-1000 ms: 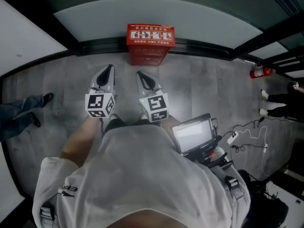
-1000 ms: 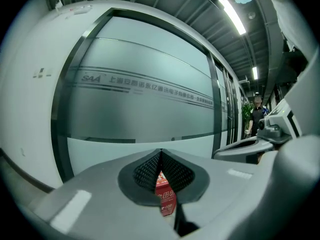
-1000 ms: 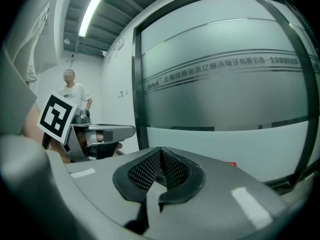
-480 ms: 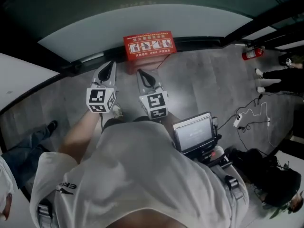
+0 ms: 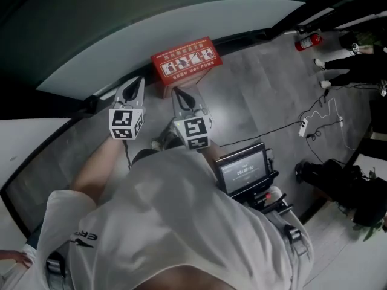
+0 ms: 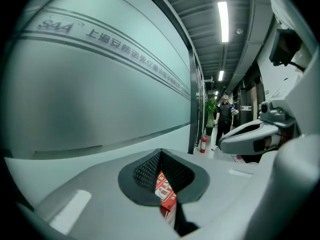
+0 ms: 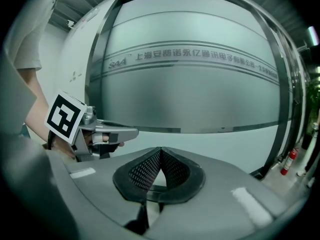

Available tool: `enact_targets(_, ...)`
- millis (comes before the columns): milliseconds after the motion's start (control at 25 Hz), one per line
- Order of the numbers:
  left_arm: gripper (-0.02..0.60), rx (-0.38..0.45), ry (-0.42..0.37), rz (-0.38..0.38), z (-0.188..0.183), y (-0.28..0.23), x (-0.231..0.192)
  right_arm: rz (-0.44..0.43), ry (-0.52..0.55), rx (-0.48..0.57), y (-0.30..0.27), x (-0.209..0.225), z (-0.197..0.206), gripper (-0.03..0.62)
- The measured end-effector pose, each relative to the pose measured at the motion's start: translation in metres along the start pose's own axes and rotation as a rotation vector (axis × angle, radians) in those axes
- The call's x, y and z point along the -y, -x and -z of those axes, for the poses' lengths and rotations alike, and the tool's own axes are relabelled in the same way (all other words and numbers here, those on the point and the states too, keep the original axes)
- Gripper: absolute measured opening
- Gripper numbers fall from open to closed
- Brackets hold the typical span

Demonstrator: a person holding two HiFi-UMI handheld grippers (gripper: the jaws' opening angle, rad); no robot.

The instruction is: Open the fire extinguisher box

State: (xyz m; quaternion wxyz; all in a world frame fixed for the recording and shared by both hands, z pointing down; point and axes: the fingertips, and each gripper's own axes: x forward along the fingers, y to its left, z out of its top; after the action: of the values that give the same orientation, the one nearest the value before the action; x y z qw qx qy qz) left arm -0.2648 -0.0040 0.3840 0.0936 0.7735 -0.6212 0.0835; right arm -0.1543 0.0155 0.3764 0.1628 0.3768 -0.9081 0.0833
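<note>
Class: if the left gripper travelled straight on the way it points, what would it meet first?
Probably the glass wall, low down just left of the red box; the left gripper, shut, aims there. Depth is unclear, so the box may come first.

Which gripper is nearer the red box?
Right, it seems. The right gripper sits straight in front of the box; the left gripper is off past its left edge. Neither touches it.

I see the grey floor [image 5: 257,92] carrying the red fire extinguisher box [image 5: 185,61], a red extinguisher [image 5: 308,41] well off right, and a white cable [image 5: 327,115] near a black bag [image 5: 331,177].
</note>
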Motion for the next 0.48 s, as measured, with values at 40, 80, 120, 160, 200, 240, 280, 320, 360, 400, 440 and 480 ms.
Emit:
enact_targets(40,0.002,-0.006,-0.011,0.008,0.000,-0.008,-0.002,0.008,-0.007,-0.001,-0.005,0.005,0.000,0.012)
enact_targets(80,0.002,-0.012,-0.021,0.015,-0.001,-0.016,-0.003,0.014,-0.014,-0.003,-0.009,0.011,0.000,0.012)
enact_targets(120,0.002,-0.020,-0.033,0.020,-0.002,-0.024,-0.003,0.018,-0.022,-0.005,-0.014,0.017,0.000,0.012)
enact_targets(160,0.002,-0.030,-0.049,0.025,-0.001,-0.031,-0.004,0.020,-0.031,-0.009,-0.020,0.023,0.000,0.012)
enact_targets(200,0.002,-0.041,-0.068,0.030,0.000,-0.040,-0.005,0.024,-0.041,-0.014,-0.026,0.030,0.000,0.012)
enact_targets(240,0.002,-0.055,-0.087,0.037,0.002,-0.048,-0.007,0.027,-0.048,-0.019,-0.033,0.036,0.001,0.012)
enact_targets(280,0.002,-0.069,-0.105,0.046,0.005,-0.056,-0.008,0.031,-0.052,-0.024,-0.039,0.043,0.002,0.012)
enact_targets(320,0.002,-0.084,-0.123,0.055,0.008,-0.065,-0.009,0.034,-0.053,-0.029,-0.045,0.050,0.004,0.012)
enact_targets(360,0.002,-0.096,-0.142,0.065,0.011,-0.073,-0.010,0.037,-0.053,-0.034,-0.051,0.057,0.005,0.012)
enact_targets(400,0.002,-0.105,-0.162,0.075,0.013,-0.081,-0.011,0.039,-0.053,-0.040,-0.056,0.064,0.006,0.012)
enact_targets(440,0.002,-0.111,-0.182,0.085,0.015,-0.089,-0.012,0.039,-0.052,-0.047,-0.062,0.070,0.008,0.012)
enact_targets(480,0.002,-0.116,-0.201,0.093,0.016,-0.097,-0.012,0.038,-0.050,-0.055,-0.067,0.075,0.011,0.012)
